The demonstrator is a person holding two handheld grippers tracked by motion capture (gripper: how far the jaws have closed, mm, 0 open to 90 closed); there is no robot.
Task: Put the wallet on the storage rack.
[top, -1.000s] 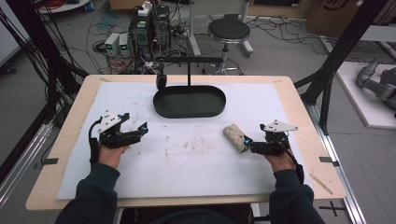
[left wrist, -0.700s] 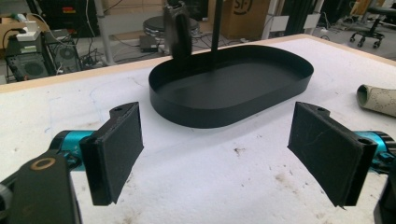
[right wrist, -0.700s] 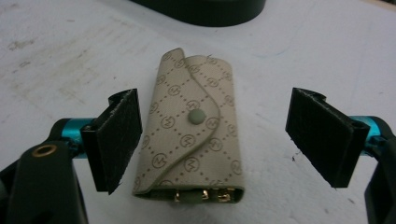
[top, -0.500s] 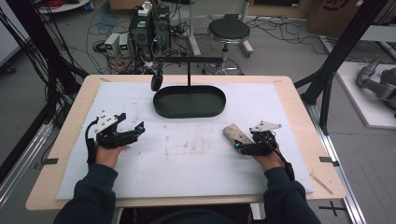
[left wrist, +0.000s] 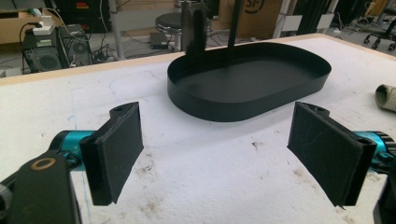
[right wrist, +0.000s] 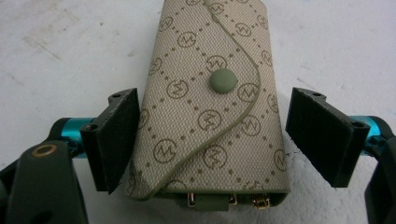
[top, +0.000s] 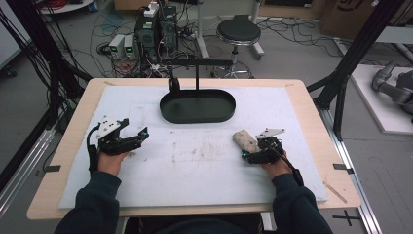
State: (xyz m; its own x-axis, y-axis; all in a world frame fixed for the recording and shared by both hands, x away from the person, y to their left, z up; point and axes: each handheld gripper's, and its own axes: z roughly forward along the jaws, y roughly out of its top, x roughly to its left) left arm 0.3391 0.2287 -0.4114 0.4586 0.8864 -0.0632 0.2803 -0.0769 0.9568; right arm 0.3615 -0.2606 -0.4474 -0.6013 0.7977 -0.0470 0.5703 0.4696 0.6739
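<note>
A beige monogrammed key pouch (right wrist: 210, 93) with a round snap button lies flat on the white mat, metal clips showing at its near end. My right gripper (right wrist: 214, 140) is open with a jaw on each side of it; the left pad sits against the pouch's edge and the right pad stands a little apart. From above, the pouch (top: 242, 138) lies just ahead of the right gripper (top: 251, 152). My left gripper (top: 139, 136) is open over bare mat at the left, nothing between its jaws (left wrist: 219, 149).
A black oval tray (top: 219, 114) sits at the back middle, with a black stand (top: 196, 78) rising from it and a dark object hanging from its arm (top: 173, 85). The left gripper view shows the tray (left wrist: 280, 93) ahead and the pouch (left wrist: 386, 95) far right.
My right gripper has slid left along the mat until its open jaws straddle the pouch. The left gripper has shifted slightly left. The pouch has not moved.
</note>
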